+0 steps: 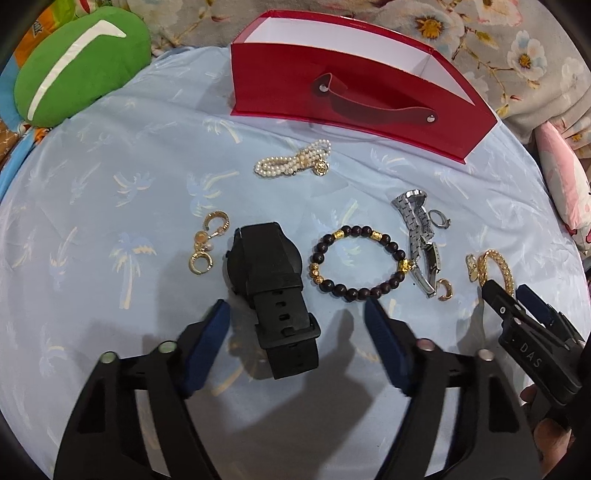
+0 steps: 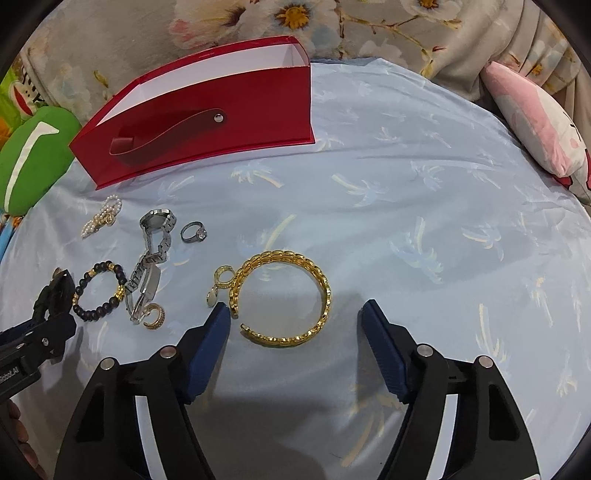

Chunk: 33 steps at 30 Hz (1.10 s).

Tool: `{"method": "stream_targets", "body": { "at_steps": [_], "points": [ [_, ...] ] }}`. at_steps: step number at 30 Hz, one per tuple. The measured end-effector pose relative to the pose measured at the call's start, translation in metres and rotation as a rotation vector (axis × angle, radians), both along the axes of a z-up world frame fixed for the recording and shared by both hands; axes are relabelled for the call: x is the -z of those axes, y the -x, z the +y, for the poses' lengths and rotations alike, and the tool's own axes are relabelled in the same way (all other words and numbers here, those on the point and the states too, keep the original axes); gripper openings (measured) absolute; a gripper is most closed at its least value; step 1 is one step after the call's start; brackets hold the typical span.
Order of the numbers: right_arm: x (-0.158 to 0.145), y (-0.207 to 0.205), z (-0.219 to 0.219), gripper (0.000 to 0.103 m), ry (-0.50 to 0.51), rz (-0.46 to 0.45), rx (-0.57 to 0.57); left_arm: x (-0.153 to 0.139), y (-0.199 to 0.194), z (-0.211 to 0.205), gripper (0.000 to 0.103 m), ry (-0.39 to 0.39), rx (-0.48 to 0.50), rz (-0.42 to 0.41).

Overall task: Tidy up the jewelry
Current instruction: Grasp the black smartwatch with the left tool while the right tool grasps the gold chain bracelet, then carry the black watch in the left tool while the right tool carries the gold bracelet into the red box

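A red box [image 1: 332,92] stands open at the back of the blue sheet; it also shows in the right wrist view [image 2: 207,122]. My left gripper [image 1: 297,314] is open, its fingers either side of a black watch [image 1: 273,288]. A dark bead bracelet [image 1: 360,262], a pearl bracelet [image 1: 291,160], a silver watch [image 1: 421,236], a ring [image 1: 440,218] and gold earrings [image 1: 208,243] lie around. My right gripper [image 2: 295,314] is open just in front of a gold bangle [image 2: 284,295]. It appears in the left wrist view [image 1: 506,291] at the bangle [image 1: 495,266].
A green cushion [image 1: 81,62] lies at the back left and a pink cushion [image 2: 535,118] at the right edge. A floral blanket [image 2: 332,29] lies behind the box. A small gold earring [image 2: 153,314] lies beside the silver watch [image 2: 151,258].
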State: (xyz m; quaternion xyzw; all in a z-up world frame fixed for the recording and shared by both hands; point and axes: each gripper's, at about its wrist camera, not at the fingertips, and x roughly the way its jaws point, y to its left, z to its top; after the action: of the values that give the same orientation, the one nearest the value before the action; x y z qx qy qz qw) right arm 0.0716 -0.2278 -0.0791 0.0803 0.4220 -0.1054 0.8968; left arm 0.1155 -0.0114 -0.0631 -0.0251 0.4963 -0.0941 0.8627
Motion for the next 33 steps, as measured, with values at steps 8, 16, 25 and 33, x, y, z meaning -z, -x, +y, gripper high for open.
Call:
{"method": "stream_targets", "body": {
  "at_steps": [8,16,25,33],
  "points": [
    [0.000,0.002,0.001,0.052,0.005,-0.009,-0.011,-0.002,0.000,0.006,0.039,0.032,0.013,0.000],
    [-0.007,0.013,-0.002,0.051,-0.044,-0.030,-0.005,-0.023,0.011,0.016,0.026,0.045,0.013,-0.055],
    [-0.029,0.031,0.000,0.038,-0.057,-0.072,-0.018,-0.058,0.026,0.026,0.025,0.067,0.016,-0.128],
    [-0.032,0.034,0.001,0.004,-0.057,-0.056,-0.032,-0.079,0.038,0.026,0.025,0.075,0.028,-0.184]
  ]
}}
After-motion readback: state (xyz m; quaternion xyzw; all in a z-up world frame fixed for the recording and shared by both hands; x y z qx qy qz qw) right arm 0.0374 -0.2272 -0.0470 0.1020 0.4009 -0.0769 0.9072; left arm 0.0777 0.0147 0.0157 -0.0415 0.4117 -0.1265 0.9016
